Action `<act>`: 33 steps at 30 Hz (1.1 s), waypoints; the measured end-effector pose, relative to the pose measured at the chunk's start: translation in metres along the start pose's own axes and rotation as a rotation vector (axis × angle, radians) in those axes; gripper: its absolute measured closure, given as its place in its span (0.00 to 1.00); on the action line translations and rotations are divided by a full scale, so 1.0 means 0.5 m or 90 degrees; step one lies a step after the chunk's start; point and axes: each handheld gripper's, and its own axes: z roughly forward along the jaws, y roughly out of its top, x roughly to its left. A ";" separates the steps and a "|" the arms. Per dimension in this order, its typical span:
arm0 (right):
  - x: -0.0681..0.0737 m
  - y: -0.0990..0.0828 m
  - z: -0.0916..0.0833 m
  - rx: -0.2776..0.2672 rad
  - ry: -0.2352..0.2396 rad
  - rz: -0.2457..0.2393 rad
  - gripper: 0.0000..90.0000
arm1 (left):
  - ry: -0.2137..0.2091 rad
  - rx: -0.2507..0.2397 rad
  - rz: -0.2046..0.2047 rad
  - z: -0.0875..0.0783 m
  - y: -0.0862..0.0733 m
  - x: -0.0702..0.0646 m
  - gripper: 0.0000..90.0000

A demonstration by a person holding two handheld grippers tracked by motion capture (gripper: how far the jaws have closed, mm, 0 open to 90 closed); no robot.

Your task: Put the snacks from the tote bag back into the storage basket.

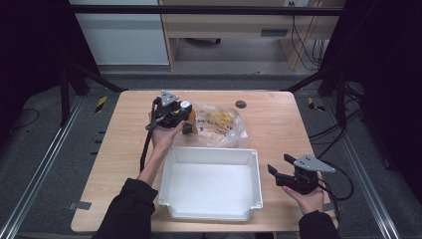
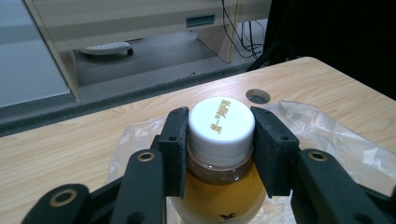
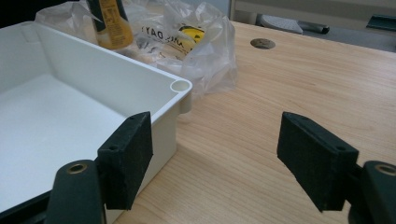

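We have the bottle (image 2: pixel 219 182) of amber drink clamped at its white cap (image 2: pixel 221 122), the left gripper (image 2: pixel 219 149) closed on it with a pad pressed to each side. It stands at the far side of the table (image 1: pixel 278 124), at the edge of the crumpled plastic bag (image 1: pixel 221 124), just behind the white tray (image 1: pixel 211 183). Our right gripper (image 1: pixel 276 169) waits to the right of the tray near the table's front, its jaws spread wide and holding nothing. We judge the grasp made and the lift about to begin. Next we should raise the bottle clear of the bag, bring it back over the tray's far wall, and lower it upright, since a cap grip lets the body swing.
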 end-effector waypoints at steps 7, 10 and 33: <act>0.000 0.000 0.000 -0.001 0.000 0.000 0.30 | 0.002 -0.019 -0.002 -0.027 0.023 0.002 0.66; 0.000 0.000 -0.001 -0.001 0.000 0.000 0.30 | 0.002 -0.026 -0.003 -0.037 0.032 0.001 0.66; 0.000 0.001 -0.002 -0.004 -0.003 -0.004 0.30 | -0.002 -0.052 0.002 -0.110 0.083 -0.007 0.66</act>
